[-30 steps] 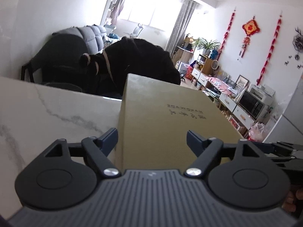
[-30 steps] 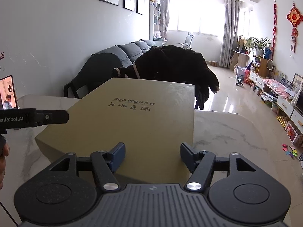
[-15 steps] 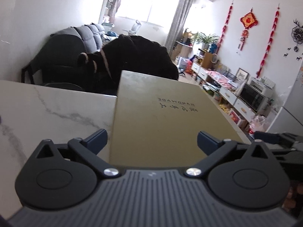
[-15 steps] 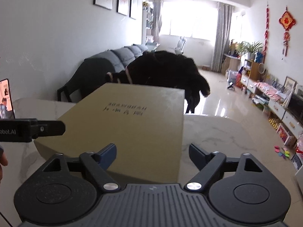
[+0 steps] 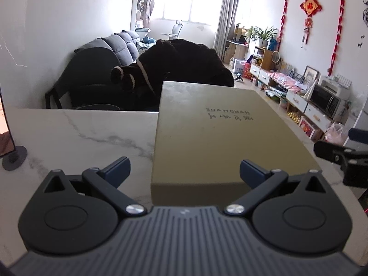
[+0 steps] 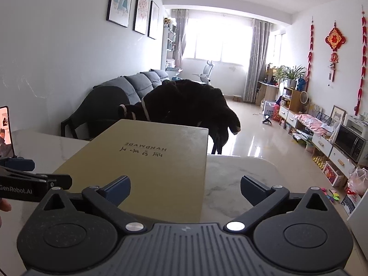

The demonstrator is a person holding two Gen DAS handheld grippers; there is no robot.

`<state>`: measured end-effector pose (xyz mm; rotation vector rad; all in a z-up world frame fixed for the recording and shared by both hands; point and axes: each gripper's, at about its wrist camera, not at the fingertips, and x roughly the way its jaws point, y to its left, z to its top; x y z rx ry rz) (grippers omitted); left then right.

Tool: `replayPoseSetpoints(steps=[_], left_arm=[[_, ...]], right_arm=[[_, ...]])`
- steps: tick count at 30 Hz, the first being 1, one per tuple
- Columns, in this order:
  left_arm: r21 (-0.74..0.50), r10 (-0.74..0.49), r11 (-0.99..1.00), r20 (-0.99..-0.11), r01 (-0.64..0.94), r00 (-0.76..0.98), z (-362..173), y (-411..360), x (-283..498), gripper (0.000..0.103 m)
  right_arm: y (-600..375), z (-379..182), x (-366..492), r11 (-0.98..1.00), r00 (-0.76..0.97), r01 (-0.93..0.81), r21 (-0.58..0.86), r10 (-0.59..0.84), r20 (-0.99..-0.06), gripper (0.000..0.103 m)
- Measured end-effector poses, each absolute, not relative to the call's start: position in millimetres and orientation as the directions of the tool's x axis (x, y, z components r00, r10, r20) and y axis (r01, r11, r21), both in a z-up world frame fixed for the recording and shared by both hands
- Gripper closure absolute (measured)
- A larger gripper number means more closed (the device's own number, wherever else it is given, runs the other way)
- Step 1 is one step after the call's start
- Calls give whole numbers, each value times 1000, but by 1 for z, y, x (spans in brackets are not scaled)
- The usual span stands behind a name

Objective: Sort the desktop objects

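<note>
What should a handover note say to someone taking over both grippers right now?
Left gripper: jaws open, holding nothing, facing the near left corner of the box.
Right gripper: jaws open, holding nothing, facing the box's near right corner.
The box lies flat and closed on the marble table, its print reading upside down from both cameras. A phone on a stand is at the table's left edge.
Done: nothing sorted that these views show; the box sits ungripped.
Left: probably close in on the box from both sides and move it. No other items to sort are in view.
</note>
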<state>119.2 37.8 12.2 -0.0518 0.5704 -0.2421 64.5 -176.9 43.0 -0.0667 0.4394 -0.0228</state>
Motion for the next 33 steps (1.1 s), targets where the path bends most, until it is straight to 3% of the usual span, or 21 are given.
replayPoseSetpoints(steps=[13, 33], left_arm=[[-78, -176, 984, -533, 160, 827, 28, 47, 95, 0], [26, -11, 999, -599, 33, 801, 16, 38, 74, 0]], right_arm=[[-178, 50, 39, 997, 919, 75, 18, -62, -390, 1], [-157, 29, 17, 995, 886, 93, 32, -67, -459, 0]])
